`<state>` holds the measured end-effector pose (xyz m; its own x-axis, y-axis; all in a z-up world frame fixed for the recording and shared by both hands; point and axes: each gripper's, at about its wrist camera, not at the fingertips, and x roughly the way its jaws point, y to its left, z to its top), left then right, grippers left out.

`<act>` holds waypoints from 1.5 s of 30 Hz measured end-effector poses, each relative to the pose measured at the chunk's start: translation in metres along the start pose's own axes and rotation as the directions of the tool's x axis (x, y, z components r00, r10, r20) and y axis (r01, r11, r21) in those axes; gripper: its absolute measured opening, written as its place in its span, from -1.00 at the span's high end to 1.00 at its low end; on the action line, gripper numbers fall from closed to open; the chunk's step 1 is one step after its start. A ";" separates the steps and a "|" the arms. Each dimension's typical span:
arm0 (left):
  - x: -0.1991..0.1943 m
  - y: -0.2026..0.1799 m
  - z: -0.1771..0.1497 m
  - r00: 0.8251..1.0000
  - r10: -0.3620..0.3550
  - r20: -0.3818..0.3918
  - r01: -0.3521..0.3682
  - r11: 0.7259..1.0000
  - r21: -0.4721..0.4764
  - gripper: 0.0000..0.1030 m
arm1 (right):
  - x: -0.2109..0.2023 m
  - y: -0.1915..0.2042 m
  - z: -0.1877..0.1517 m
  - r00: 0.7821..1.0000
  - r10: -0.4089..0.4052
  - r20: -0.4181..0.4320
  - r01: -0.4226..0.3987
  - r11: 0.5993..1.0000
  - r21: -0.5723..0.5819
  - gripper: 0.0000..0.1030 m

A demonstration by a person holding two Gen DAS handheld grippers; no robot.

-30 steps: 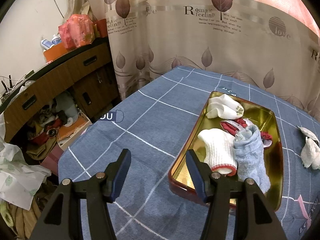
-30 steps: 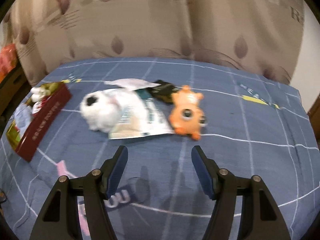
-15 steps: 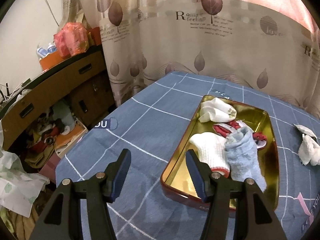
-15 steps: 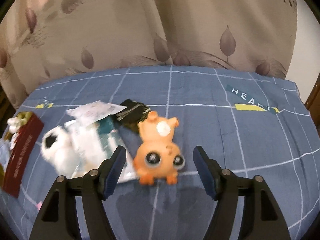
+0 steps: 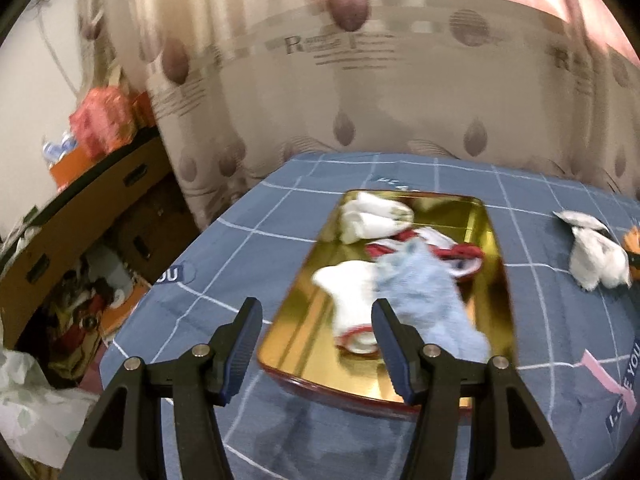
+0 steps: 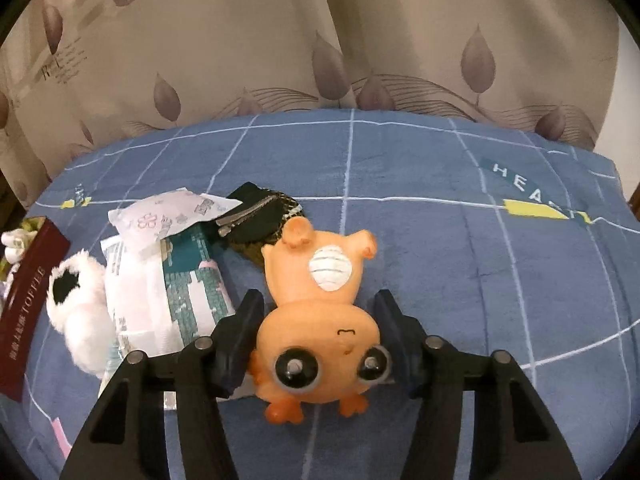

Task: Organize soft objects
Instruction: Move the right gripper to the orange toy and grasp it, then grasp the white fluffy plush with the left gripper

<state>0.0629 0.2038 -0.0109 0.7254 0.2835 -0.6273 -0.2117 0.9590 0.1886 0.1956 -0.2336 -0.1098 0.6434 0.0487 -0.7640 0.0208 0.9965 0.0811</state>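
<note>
Left wrist view: my left gripper (image 5: 316, 330) hangs with its jaws spread wide and nothing between them, above the near end of a shallow rectangular tin tray (image 5: 494, 248). The tray has a glossy gold interior, a dark red outer wall and rounded corners, and it rests on a blue bedspread (image 5: 248, 248) crossed by thin white grid lines. Inside the tray I see four soft items: a folded white sock (image 5: 372, 218) at the far end, a red-and-white garment (image 5: 460, 252) in the middle, a ribbed white sock with a red cuff (image 5: 348, 296) nearer me, and a fuzzy light-blue sock (image 5: 428, 292) lying partly over its neighbours. This view is motion-blurred, so finer detail is lost.

Right wrist view: my right gripper (image 6: 320, 330) has its jaws apart on either side of the head of an orange toy animal (image 6: 320, 320), smooth-skinned, rounded, with large dark eyes, lying on its back; I cannot tell whether the pads touch it. Just beside it to the left lie a crinkled plastic packet (image 6: 176, 300), a printed paper wrapper (image 6: 160, 220) and a fluffy white plush (image 6: 80, 312) with a black patch. A dark pouch (image 6: 256, 224) sits behind the toy.

Only the right view shows the tray's red side (image 6: 24, 308) with gold lettering; only the left shows its contents fully.
</note>
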 end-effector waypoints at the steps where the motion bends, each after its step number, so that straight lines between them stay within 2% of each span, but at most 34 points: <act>1: -0.002 -0.007 0.000 1.000 -0.004 0.001 0.004 1.000 0.013 -0.13 | -0.002 0.001 -0.002 1.000 -0.001 0.001 0.001 1.000 -0.005 -0.01; 5: -0.011 -0.041 0.003 0.995 -0.104 -0.014 0.104 0.993 0.056 -0.13 | -0.014 -0.005 -0.012 1.000 0.004 0.011 -0.004 1.000 0.007 0.01; 7: -0.013 -0.059 0.007 0.986 -0.167 -0.024 0.168 0.984 0.065 -0.13 | -0.022 -0.010 -0.019 1.000 -0.007 0.017 0.007 1.000 0.011 0.01; 12: -0.017 -0.114 0.018 0.964 -0.265 -0.030 0.267 0.955 0.128 -0.13 | -0.042 -0.024 -0.037 0.999 -0.028 0.037 0.027 0.999 0.025 0.02; 16: -0.013 -0.156 0.027 0.929 -0.364 -0.068 0.371 0.916 0.155 -0.13 | -0.051 -0.026 -0.043 0.997 -0.058 0.055 0.058 0.998 0.001 0.02; 18: -0.007 -0.175 0.034 0.906 -0.411 -0.102 0.423 0.893 0.153 -0.13 | -0.049 -0.026 -0.045 0.997 -0.056 0.047 0.056 0.998 0.005 0.02; 23: 0.012 -0.211 0.052 0.853 -0.493 -0.173 0.510 0.857 0.071 -0.13 | -0.045 -0.031 -0.045 0.999 -0.036 0.028 0.036 0.999 0.025 0.02; 27: 0.031 -0.230 0.061 0.825 -0.520 -0.221 0.536 0.844 0.015 -0.13 | -0.043 -0.034 -0.045 1.000 -0.018 0.020 0.017 0.999 0.048 0.01; 33: 0.057 -0.259 0.069 0.798 -0.530 -0.288 0.548 0.836 -0.020 -0.13 | -0.041 -0.033 -0.045 1.000 -0.015 0.010 0.014 0.999 0.045 -0.01; 39: 0.079 -0.271 0.068 0.799 -0.506 -0.325 0.523 0.851 -0.037 -0.13 | -0.036 -0.031 -0.045 1.000 -0.004 -0.010 0.004 0.999 0.039 -0.02; 41: 0.084 -0.273 0.066 0.792 -0.505 -0.343 0.525 0.850 -0.039 -0.13 | -0.035 -0.028 -0.045 1.000 -0.007 -0.014 0.008 1.000 0.025 -0.02; 42: 0.085 -0.274 0.064 0.787 -0.508 -0.350 0.529 0.848 -0.041 0.02 | -0.035 -0.027 -0.045 1.000 -0.009 -0.015 0.009 1.000 0.021 -0.02; 43: 0.084 -0.274 0.063 0.793 -0.502 -0.345 0.524 0.851 -0.035 0.33 | -0.035 -0.027 -0.046 1.000 -0.008 -0.015 0.008 1.000 0.019 -0.02; 44: 0.083 -0.273 0.062 0.795 -0.504 -0.338 0.526 0.850 -0.029 0.34 | -0.035 -0.027 -0.046 1.000 -0.004 -0.016 0.005 1.000 0.019 -0.02; 45: 0.082 -0.274 0.061 0.789 -0.512 -0.339 0.539 0.842 -0.016 0.37 | -0.035 -0.027 -0.046 1.000 -0.003 -0.016 0.003 1.000 0.021 -0.02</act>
<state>0.2200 -0.0361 -0.0679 0.4589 -0.2655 -0.8479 0.2019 0.9605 -0.1916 0.1374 -0.2595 -0.1149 0.6309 0.0472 -0.7745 0.0386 0.9950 0.0921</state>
